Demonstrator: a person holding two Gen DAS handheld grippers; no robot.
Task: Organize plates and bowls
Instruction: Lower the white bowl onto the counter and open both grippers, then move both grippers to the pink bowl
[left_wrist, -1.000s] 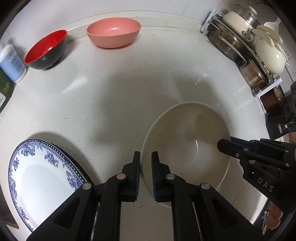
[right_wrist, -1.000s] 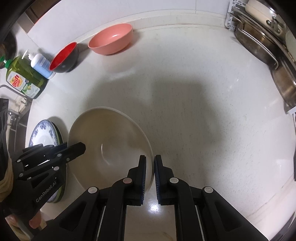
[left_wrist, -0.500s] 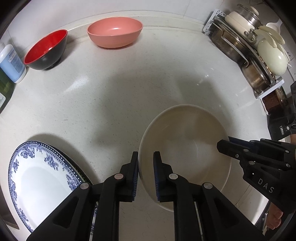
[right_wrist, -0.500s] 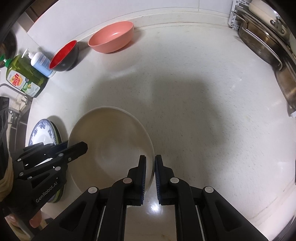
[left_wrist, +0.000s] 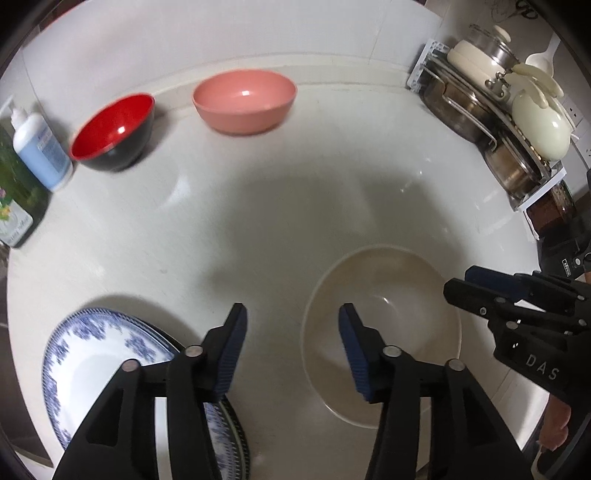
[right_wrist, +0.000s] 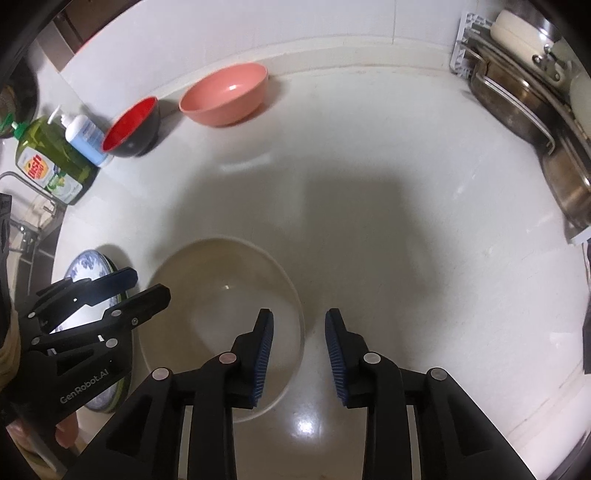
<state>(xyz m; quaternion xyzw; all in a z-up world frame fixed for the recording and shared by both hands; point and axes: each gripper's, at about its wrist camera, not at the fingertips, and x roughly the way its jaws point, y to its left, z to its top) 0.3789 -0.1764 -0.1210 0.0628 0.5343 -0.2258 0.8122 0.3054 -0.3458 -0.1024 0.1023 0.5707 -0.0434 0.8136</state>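
Both grippers are hovering over the white counter (left_wrist: 295, 206), pointing steeply down. The left gripper (left_wrist: 293, 325) is opening, jaws well apart, w/ the left rim of the cream bowl (left_wrist: 384, 321) lying between them but no pad pressing on it, so it's gripping nothing. The right gripper (right_wrist: 299, 328) is opening too, narrower gap, straddling the bowl's right rim, pads apart from it; also gripping nothing. The cream bowl is sitting on the counter, lower right of the left view, lower left-centre of the right view, i.e. directly btwn the two grippers. The blue-patterned plate (left_wrist: 107, 354) is lying at the lower left of the left view, just beside the left gripper and partly under it in the pic; a darker plate seems to be underneath, can't tell for sure. The pink bowl (left_wrist: 243, 101) and red-and-black bowl (left_wrist: 114, 133) are sitting near the back wall, upper left, well apart from both grippers. Judging by layout, the small bowls are probably next: both lie straight ahead and left. They're round, so no long axis; the rim sets the grip. The left gripper looks nearer to them.
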